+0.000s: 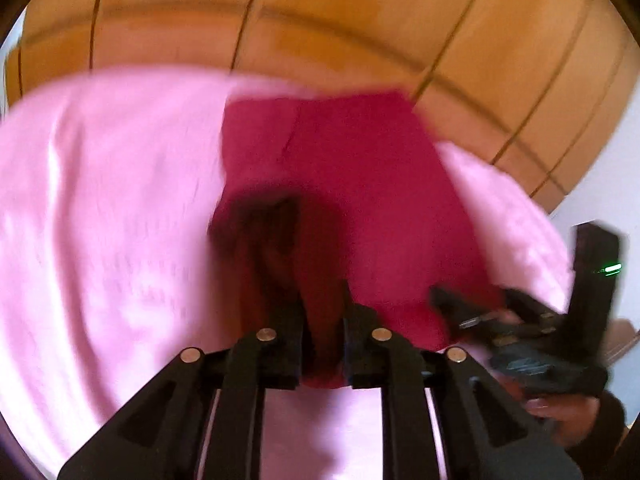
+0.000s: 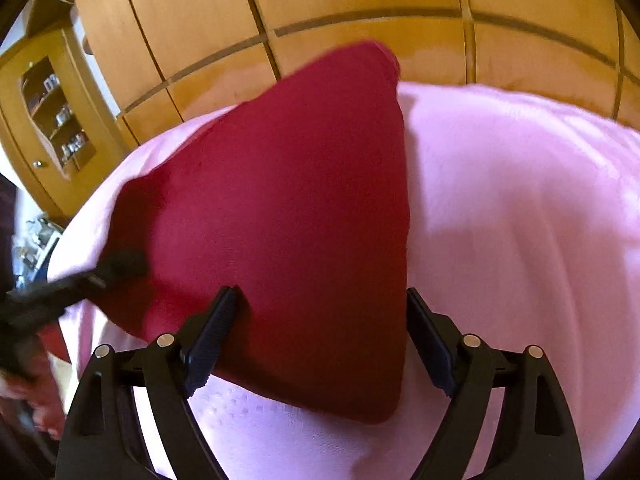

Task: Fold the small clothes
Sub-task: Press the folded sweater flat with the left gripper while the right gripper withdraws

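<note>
A dark red small garment (image 2: pixel 288 216) lies on a pink sheet (image 2: pixel 520 220), stretched into a triangle. In the left wrist view my left gripper (image 1: pixel 323 304) is shut on a bunched edge of the red garment (image 1: pixel 360 184) and lifts it; the image is blurred. In the right wrist view my right gripper (image 2: pixel 320 320) is open, its pads on either side of the garment's near part. The left gripper (image 2: pixel 116 264) shows there at the left, pinching the garment's left corner. The right gripper (image 1: pixel 472 312) shows at the right of the left wrist view.
The pink sheet (image 1: pixel 100 220) covers the work surface. Behind it stands a wooden panelled wall (image 2: pixel 360 0). A wooden glass-door cabinet (image 2: pixel 52 116) stands at the far left of the right wrist view. A white wall (image 1: pixel 612 184) shows at the right.
</note>
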Action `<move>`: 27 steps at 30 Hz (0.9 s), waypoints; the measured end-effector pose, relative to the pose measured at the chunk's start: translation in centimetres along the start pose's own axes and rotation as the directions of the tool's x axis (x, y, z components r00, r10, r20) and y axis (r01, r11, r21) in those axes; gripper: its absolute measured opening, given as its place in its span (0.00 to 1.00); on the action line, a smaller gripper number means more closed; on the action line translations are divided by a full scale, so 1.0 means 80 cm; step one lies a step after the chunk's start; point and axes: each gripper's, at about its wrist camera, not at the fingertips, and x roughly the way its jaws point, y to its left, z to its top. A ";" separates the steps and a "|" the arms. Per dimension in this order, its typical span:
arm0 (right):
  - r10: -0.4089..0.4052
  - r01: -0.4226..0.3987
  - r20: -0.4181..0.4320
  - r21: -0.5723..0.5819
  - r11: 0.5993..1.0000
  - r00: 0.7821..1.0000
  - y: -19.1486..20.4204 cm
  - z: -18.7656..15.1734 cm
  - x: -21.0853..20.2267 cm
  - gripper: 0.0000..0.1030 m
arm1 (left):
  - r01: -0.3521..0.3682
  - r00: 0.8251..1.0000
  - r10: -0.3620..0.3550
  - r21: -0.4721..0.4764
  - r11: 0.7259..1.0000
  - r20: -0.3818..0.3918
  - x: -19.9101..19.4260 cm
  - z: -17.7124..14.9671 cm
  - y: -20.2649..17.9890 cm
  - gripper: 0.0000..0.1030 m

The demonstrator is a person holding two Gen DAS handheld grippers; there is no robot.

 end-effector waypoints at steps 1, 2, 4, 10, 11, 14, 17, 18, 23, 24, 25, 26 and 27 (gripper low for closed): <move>0.008 -0.008 0.002 0.014 1.000 1.000 -0.001 -0.001 -0.001 0.81 | 0.012 1.000 -0.012 -0.010 1.000 0.018 0.001 -0.004 0.002 0.24; 0.015 -0.015 0.004 0.021 1.000 1.000 -0.002 0.000 -0.004 0.81 | 0.035 0.999 -0.035 -0.021 0.999 0.042 -0.006 -0.007 0.004 0.32; 0.024 -0.024 0.017 0.020 1.000 1.000 -0.005 0.004 -0.015 0.81 | 0.044 0.997 -0.043 -0.016 0.999 0.066 -0.015 -0.004 -0.001 0.54; -0.023 0.012 0.133 0.084 0.996 0.991 -0.031 0.024 -0.052 0.88 | -0.051 0.963 0.053 -0.014 0.999 0.263 -0.072 0.024 -0.021 0.60; -0.038 0.025 0.140 0.093 0.995 0.989 -0.036 0.031 -0.053 0.90 | -0.055 0.960 0.055 -0.007 0.998 0.274 -0.076 0.032 -0.025 0.62; -0.103 0.088 0.145 0.105 0.991 0.984 -0.045 0.054 -0.053 0.94 | -0.081 0.966 0.067 0.048 0.996 0.249 -0.062 0.060 -0.051 0.64; -0.166 0.152 0.130 0.113 0.982 0.978 -0.052 0.087 -0.048 0.96 | -0.060 0.983 0.035 0.141 0.988 0.178 -0.032 0.077 -0.084 0.72; -0.173 0.159 0.127 0.111 0.981 0.977 -0.054 0.095 -0.045 0.96 | -0.060 0.987 0.032 0.183 0.981 0.154 -0.018 0.081 -0.095 0.72; -0.149 0.140 0.124 0.082 0.987 0.981 -0.049 0.133 -0.019 0.96 | -0.191 0.980 0.163 0.300 0.935 0.116 0.048 0.089 -0.112 0.84; -0.157 0.153 0.115 0.046 0.987 0.981 -0.043 0.141 -0.003 0.96 | -0.188 0.981 0.163 0.297 0.936 0.107 0.058 0.090 -0.107 0.86; -0.180 0.178 0.107 0.022 0.984 0.978 -0.041 0.144 0.010 0.96 | -0.173 0.984 0.150 0.289 0.942 0.101 0.065 0.089 -0.100 0.88; -0.225 0.227 0.090 -0.007 0.974 0.970 -0.039 0.146 0.024 0.96 | -0.152 0.987 0.129 0.281 0.948 0.100 0.072 0.087 -0.093 0.89; -0.273 0.275 0.061 -0.038 0.961 0.960 -0.040 0.147 0.046 0.96 | -0.142 0.988 0.117 0.279 0.950 0.104 0.078 0.084 -0.087 0.89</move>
